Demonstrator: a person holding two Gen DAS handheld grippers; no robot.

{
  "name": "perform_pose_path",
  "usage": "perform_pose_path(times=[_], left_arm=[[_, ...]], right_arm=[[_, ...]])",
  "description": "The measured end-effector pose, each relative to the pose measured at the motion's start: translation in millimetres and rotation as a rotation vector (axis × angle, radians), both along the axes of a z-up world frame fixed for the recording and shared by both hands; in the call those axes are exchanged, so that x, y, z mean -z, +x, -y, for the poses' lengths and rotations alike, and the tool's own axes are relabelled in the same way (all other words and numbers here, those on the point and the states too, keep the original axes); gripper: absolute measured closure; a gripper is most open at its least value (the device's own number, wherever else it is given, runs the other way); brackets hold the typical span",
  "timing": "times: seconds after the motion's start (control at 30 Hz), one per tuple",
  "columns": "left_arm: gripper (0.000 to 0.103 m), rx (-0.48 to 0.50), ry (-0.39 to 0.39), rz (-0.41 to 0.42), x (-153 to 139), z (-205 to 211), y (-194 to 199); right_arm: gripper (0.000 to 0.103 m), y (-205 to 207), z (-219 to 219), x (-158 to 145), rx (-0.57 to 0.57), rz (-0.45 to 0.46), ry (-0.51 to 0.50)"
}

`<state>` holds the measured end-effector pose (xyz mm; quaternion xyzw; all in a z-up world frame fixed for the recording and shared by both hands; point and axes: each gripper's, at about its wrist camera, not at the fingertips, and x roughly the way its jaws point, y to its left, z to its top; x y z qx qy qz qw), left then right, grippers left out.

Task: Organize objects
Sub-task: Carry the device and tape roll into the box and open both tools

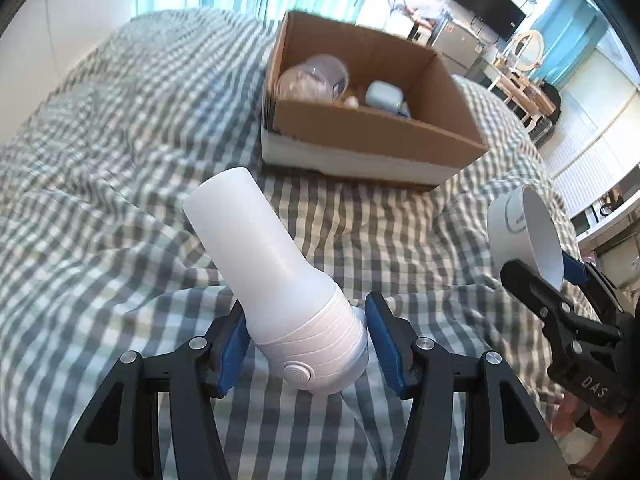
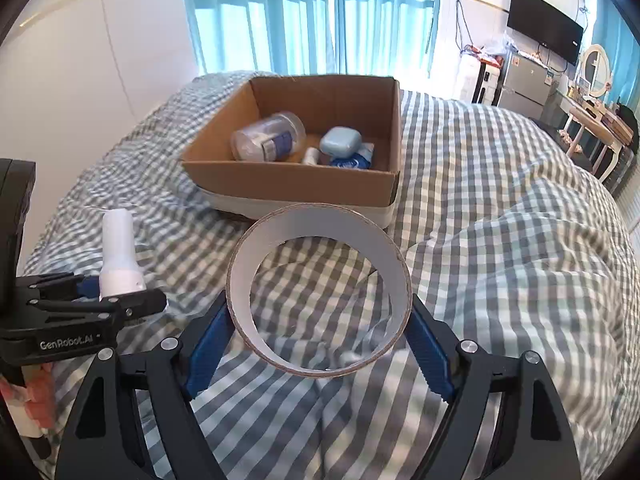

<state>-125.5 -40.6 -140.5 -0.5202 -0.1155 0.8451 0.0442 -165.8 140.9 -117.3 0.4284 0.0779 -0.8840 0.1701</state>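
My left gripper [image 1: 306,320] is shut on the ribbed base of a white flashlight [image 1: 260,240], holding it tilted above the checked bedspread [image 1: 120,140]. The right wrist view shows that gripper [image 2: 120,292] and flashlight [image 2: 118,248] at the left. My right gripper [image 2: 320,312] is shut on a wide tape roll [image 2: 320,224], its blue pads pressing both sides. That roll [image 1: 520,232] and gripper [image 1: 556,264] appear at the right of the left wrist view. Ahead stands an open cardboard box [image 2: 288,184] holding a clear jar [image 2: 268,136], a pale blue case [image 2: 340,140] and smaller items.
The box [image 1: 360,136] sits on the rumpled bed, with folds of cover [image 2: 520,240] to its right. White wardrobe doors [image 2: 100,60] stand left, curtains behind. A desk with a round mirror [image 2: 596,68] and a wall screen [image 2: 544,20] lie far right.
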Motion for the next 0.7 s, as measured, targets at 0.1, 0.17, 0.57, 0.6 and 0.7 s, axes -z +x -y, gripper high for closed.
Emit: perform_pose_path(times=[0.1, 0.17, 0.57, 0.6, 0.7], left_arm=[[0.046, 0.018, -0.017, -0.057, -22, -4, 10], [0.046, 0.028, -0.03, -0.092, -36, -8, 17], [0.046, 0.083, -0.14, -0.299, -117, -21, 36], [0.046, 0.085, -0.146, -0.312, -123, -21, 34], [0.046, 0.1, -0.165, -0.345, -140, -23, 22]], right_arm=[[0.021, 15, 4, -12, -0.006, -0.02, 0.002], [0.021, 27, 7, -21, -0.013, -0.038, 0.005], [0.021, 62, 14, -69, -0.048, -0.147, 0.023], [0.021, 61, 14, -74, -0.052, -0.159, 0.022], [0.021, 55, 16, -88, -0.058, -0.182, 0.017]])
